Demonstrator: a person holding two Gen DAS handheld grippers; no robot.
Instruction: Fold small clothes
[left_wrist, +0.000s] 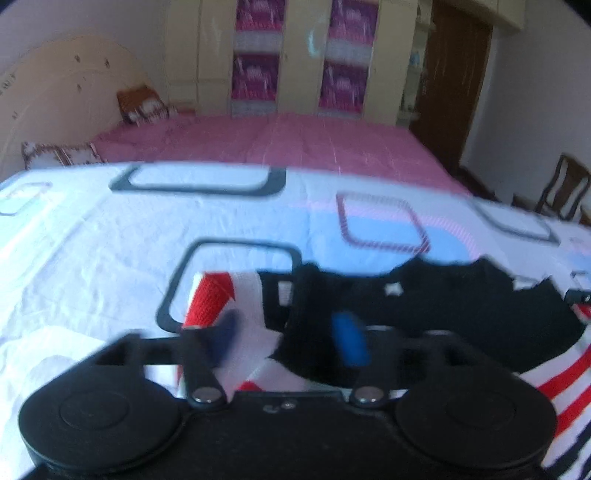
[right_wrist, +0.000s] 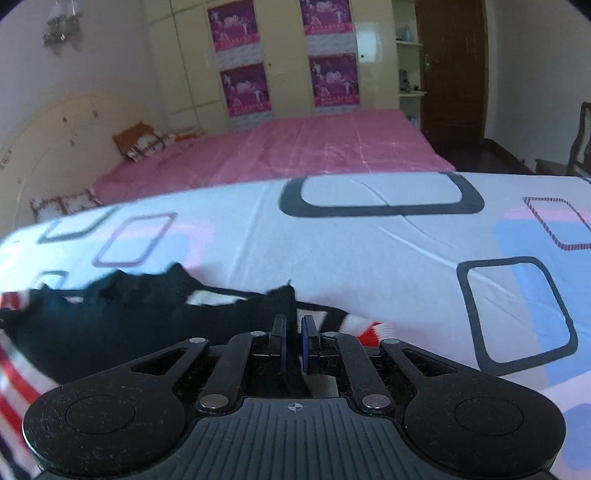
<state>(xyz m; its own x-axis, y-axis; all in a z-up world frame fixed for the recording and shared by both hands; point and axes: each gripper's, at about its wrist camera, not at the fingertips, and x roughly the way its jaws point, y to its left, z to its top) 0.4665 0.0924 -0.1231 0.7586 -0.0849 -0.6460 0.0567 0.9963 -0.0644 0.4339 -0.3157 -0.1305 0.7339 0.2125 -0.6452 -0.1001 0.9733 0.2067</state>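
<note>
**Left grip let go, right grip pinched on the black cloth**

The left gripper (left_wrist: 288, 332) stands with its two blue-padded fingers (left_wrist: 349, 341) spread wide. Cloth lies between and under them, but the pads do not press on it, so it has hold of nothing. Beneath it sits the task's thing, a small knitted garment with black, white and red stripes (left_wrist: 436, 295), its black panel spreading from the middle toward 3 o'clock of the left wrist view and a red-and-white striped part (left_wrist: 208, 295) lying at about 10 o'clock of the fingers. The open stance suggests this side of the fold has been laid down and released.

The right gripper (right_wrist: 293, 345) has its jaws drawn nearly together, and a peak of the black cloth (right_wrist: 284, 299) rises just beyond the tips at 12 o'clock. It appears to be pinching that edge, likely to keep the layer taut while the other side settles. The garment runs away from it toward 9 o'clock in the right wrist view, with striped cloth showing at 7 o'clock.

Everything lies on a white bed sheet printed with grey, pink and blue rounded squares (right_wrist: 369, 251). Beyond it, at 12 o'clock, is a pink bedspread (right_wrist: 295, 151), then a cream wardrobe with purple posters (right_wrist: 243, 88), and a dark wooden door (right_wrist: 454, 66) at 1 o'clock.
</note>
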